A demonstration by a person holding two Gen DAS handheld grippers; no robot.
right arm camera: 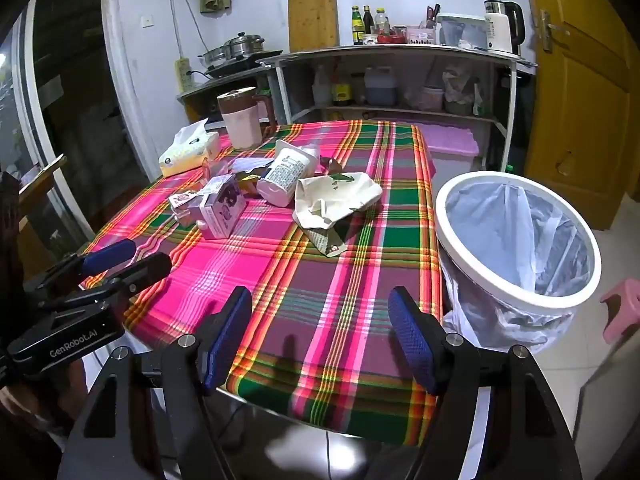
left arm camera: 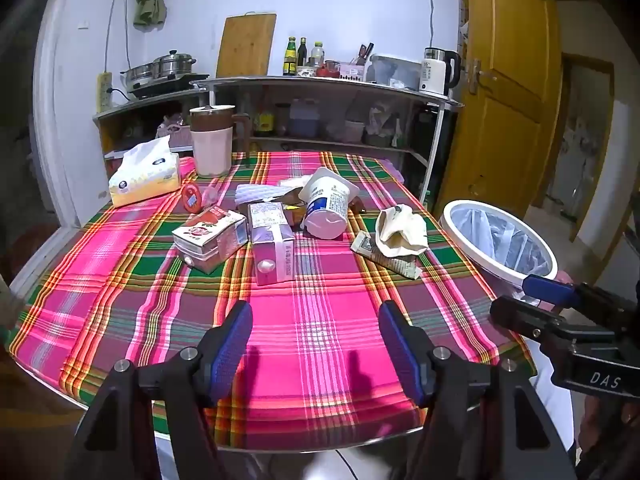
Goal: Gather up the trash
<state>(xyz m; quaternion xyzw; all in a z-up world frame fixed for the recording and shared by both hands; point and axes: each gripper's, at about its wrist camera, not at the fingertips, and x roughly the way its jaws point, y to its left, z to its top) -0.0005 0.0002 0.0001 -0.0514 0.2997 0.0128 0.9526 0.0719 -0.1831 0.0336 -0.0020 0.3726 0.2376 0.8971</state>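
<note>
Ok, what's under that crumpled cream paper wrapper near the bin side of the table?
The crumpled cream paper wrapper lies on a folded printed paper packet, whose near end sticks out onto the plaid tablecloth. The packet's far part is covered, so anything else beneath cannot be seen.

- Tablecloth: pink, green and maroon plaid with yellow-orange lines.
- Bin: white rim, pale blue liner.
- Yogurt tub: white, blue label.
- Tissue pack: yellow and white.
- Door: yellow-brown.
- Gripper pads: blue, dotted.
</note>
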